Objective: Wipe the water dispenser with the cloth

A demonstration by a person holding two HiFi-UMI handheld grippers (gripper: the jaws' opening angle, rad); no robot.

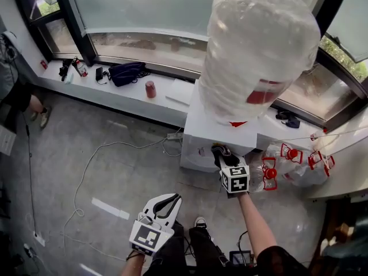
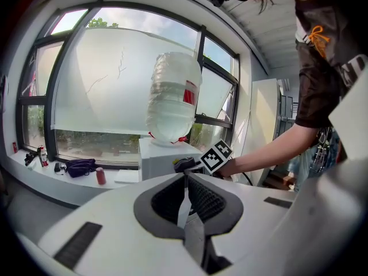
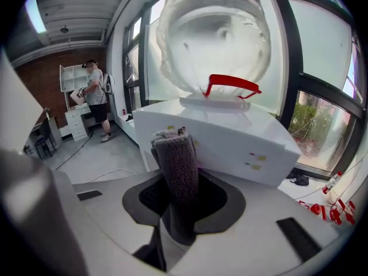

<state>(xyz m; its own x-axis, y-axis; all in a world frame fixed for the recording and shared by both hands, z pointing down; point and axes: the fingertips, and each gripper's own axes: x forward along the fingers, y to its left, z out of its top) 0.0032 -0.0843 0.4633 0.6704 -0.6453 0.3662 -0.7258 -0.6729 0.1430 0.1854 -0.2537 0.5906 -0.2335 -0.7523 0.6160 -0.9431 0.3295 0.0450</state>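
Right gripper (image 1: 224, 156) clamps the grey cloth (image 3: 179, 177) at the front edge of the white water dispenser (image 1: 221, 132), below its inverted bottle (image 1: 259, 45). Left gripper (image 1: 168, 203), jaws together and empty, hangs low, apart from the dispenser.

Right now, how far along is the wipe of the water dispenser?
Done: the cloth is picked up and clamped in the right gripper. In hand: it is held up at the white front of the water dispenser, below the bottle; whether it touches cannot be told. Left: the wipe itself, since no wiped patch shows. The left gripper is shut, empty and held low.
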